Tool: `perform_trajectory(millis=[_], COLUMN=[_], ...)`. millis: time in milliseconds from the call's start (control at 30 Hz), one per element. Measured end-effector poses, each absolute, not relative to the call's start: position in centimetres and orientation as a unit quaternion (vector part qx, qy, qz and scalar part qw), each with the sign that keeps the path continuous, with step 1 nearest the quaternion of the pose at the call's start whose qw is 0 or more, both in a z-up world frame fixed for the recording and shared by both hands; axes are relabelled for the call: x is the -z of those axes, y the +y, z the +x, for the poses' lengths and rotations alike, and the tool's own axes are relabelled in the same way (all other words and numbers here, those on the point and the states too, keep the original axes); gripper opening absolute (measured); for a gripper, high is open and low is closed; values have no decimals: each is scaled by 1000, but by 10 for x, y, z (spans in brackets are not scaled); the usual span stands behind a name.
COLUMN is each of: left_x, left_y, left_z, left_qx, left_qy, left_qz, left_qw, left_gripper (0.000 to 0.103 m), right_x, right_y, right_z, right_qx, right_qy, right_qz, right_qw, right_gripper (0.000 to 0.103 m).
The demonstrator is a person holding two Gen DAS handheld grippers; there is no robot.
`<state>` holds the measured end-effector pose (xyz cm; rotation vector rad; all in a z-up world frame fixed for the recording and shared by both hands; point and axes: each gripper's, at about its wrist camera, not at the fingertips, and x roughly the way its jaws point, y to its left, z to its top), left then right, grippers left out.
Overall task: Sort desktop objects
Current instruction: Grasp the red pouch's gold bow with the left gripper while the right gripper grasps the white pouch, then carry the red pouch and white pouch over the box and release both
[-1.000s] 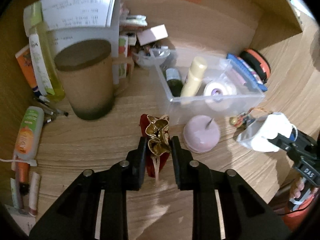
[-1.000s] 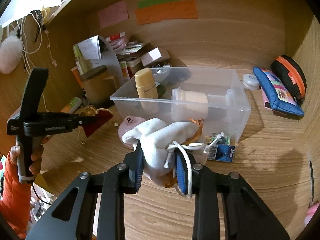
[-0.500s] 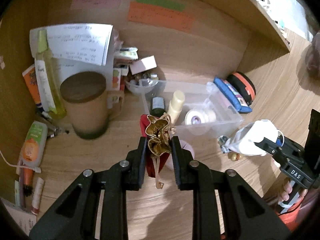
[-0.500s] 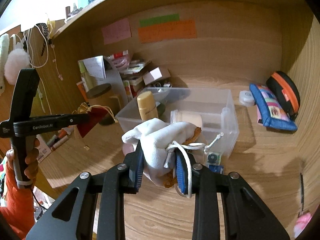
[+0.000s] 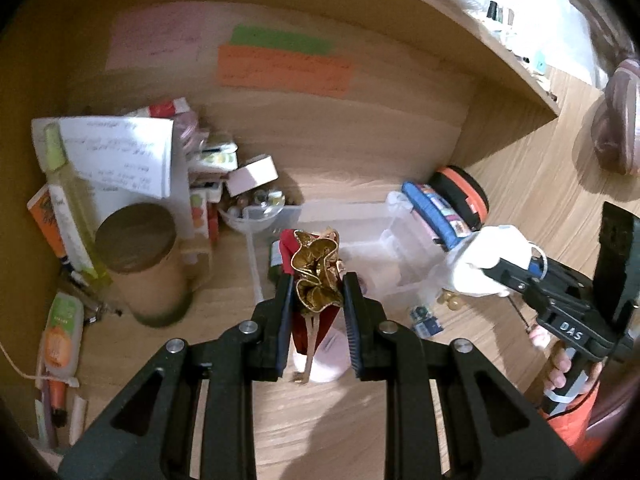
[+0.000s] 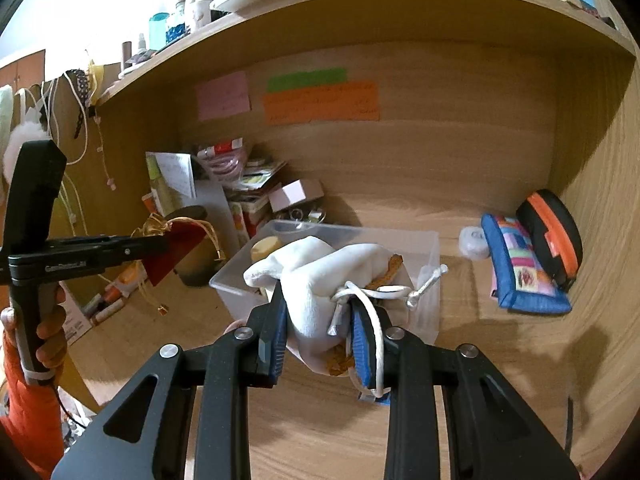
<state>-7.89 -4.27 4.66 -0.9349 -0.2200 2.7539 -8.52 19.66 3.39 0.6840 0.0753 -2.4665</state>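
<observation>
Far left edge: tubes point(image 5: 60, 332) and small sticks lie flat on the desk point(image 5: 328, 432) against the side wall
Back left corner: a tall yellow-green bottle point(image 5: 74, 216) stands in front of a sheet of paper point(image 5: 120, 152), with a brown lidded mug point(image 5: 140, 264) just in front of them
Back wall: a pink note point(image 6: 223, 95), a green note point(image 6: 306, 79) and an orange note point(image 6: 320, 103) are stuck side by side above the clutter
Left gripper point(image 5: 316, 300): clenched on a red pouch point(image 5: 306, 324) with a crumpled gold top, its cord hanging down between the fingers; in the right wrist view the pouch point(image 6: 176, 248) is held in the air, clear of the desk, left of the bin
Under the pouch: a round pink thing point(image 5: 326, 360) lies on the desk, partly hidden by the fingers
Middle: a clear plastic bin point(image 6: 430, 248) sits on the desk; a cream bottle cap point(image 6: 264, 245) shows inside at its left end, the rest is hidden by the white bag
Right gripper point(image 6: 318, 332): clamped on a white drawstring bag point(image 6: 320, 280), its white cord looped over the right finger, something orange-brown poking out; the bag hangs in front of and above the bin's near wall
Right of the bin: a small white round case point(image 6: 472, 240), then a blue patchwork pouch point(image 6: 520, 268) leaning on a black and orange case point(image 6: 552, 232) by the right wall
Hands: each grips a handle, with an orange sleeve point(image 6: 24, 408) at the wrist
</observation>
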Motion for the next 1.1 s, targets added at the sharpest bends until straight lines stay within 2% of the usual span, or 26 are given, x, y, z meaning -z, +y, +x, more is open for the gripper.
perform_trajectory(millis=[400,833,1100], left_x=[-57,-42,-25], left_y=[-18,18,36], left_z=[-105,-144,-176], left_qx=[-939,-924,-912], left_qy=[-71,-66,-60], left_qz=[-311,-338,-368], left_qw=[131,165,170], left_gripper=[23,23,23], right_x=[-37,1,9], right_y=[205,211,199], right_z=[-120,-161,-165], right_qx=[918,898,900], right_qy=[10,-15,21], right_qz=[265,328,329], right_qw=[296,292,287], right_gripper=[25,25,28])
